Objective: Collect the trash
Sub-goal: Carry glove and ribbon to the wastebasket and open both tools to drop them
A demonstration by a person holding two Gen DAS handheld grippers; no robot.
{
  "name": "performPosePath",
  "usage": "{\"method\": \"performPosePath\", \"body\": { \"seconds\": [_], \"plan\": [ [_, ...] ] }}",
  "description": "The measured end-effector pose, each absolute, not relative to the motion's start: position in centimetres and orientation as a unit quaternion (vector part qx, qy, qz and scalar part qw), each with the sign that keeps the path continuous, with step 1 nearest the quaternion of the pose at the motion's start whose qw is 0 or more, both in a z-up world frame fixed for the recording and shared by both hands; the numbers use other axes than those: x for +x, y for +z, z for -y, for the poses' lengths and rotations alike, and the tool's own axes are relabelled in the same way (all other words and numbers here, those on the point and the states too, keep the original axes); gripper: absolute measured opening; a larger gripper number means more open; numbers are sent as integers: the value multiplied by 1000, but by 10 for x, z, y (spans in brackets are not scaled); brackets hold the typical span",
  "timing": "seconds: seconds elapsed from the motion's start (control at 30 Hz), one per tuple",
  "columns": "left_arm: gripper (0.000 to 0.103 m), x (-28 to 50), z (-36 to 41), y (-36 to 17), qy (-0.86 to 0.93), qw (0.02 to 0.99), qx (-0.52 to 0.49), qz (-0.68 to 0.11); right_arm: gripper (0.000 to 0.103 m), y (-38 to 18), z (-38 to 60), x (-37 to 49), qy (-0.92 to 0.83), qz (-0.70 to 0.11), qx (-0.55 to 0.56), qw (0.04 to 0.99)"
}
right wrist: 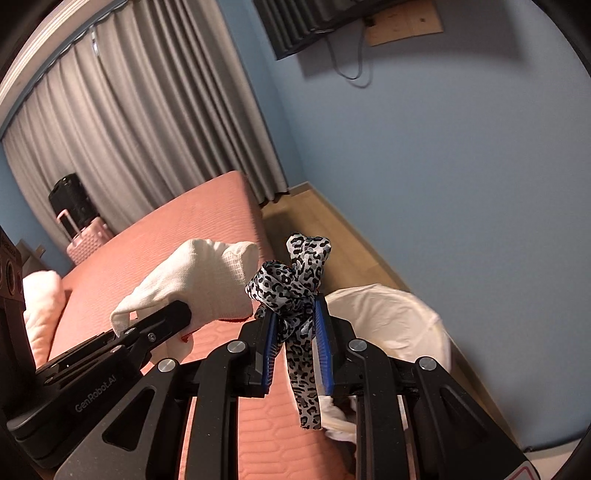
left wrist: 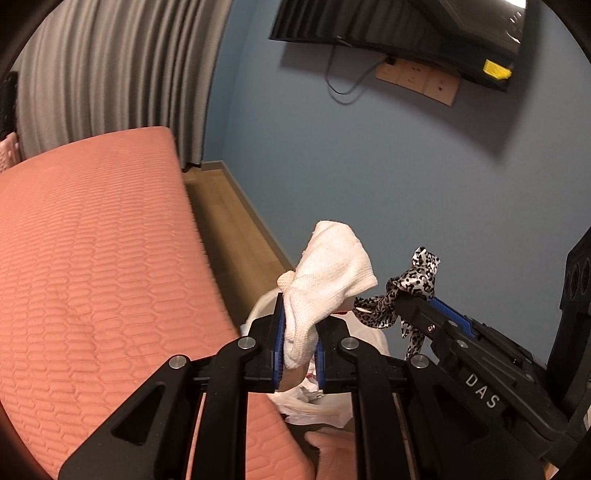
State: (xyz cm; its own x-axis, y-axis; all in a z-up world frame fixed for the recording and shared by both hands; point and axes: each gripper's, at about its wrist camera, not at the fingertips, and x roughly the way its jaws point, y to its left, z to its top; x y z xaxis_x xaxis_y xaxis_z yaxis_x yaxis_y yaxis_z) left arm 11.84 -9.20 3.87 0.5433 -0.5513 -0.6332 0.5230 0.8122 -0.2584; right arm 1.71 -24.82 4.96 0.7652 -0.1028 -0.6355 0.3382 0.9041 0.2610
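Observation:
My left gripper (left wrist: 300, 325) is shut on a white knitted cloth (left wrist: 328, 273) and holds it in the air above the bed's corner. My right gripper (right wrist: 293, 317) is shut on a knotted leopard-print ribbon (right wrist: 295, 280) whose tail hangs down between the fingers. The right gripper also shows in the left wrist view (left wrist: 417, 306), with the ribbon (left wrist: 410, 284) just right of the cloth. The left gripper shows in the right wrist view (right wrist: 173, 314) holding the cloth (right wrist: 199, 277). A bin lined with a white bag (right wrist: 391, 314) stands below on the floor, also seen under the left gripper (left wrist: 317, 398).
A salmon-pink quilted bed (left wrist: 92, 258) fills the left. A blue wall (left wrist: 406, 177) runs close on the right with a narrow wooden floor strip (left wrist: 236, 229). A wall television (left wrist: 399, 33) hangs above. Grey curtains (right wrist: 147, 122), a pink suitcase (right wrist: 86, 240) and a white pillow (right wrist: 40, 302) stand behind.

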Motion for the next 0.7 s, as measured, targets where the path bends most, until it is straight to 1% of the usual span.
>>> {"method": "performPosePath", "body": {
  "seconds": [0.33,0.37,0.4,0.43,0.47,0.5,0.53,0.7],
  "plan": [
    [14,118,124,30,-330,865,-5,-377,18,44,283,5,-149,-320,191,916],
    [17,118,126,30,-329,865,-3,-378,18,44,285,4,-151,-320,192,915],
    [28,120,128,29,-328,865,-2,-379,18,43,287,4,-153,-321,193,915],
    [45,121,128,29,-324,867,-4,-379,19,43,289,3,-154,-322,195,914],
    [54,120,129,29,-318,869,-5,-378,20,42,289,5,-155,-322,196,913],
    [66,120,130,30,-310,874,-7,-373,20,41,291,6,-156,-322,199,912],
    [67,121,130,31,-306,877,-9,-370,23,40,293,7,-157,-322,200,912],
    [67,125,123,29,-293,881,-8,-370,25,37,297,17,-158,-321,203,911]
  ]
}}
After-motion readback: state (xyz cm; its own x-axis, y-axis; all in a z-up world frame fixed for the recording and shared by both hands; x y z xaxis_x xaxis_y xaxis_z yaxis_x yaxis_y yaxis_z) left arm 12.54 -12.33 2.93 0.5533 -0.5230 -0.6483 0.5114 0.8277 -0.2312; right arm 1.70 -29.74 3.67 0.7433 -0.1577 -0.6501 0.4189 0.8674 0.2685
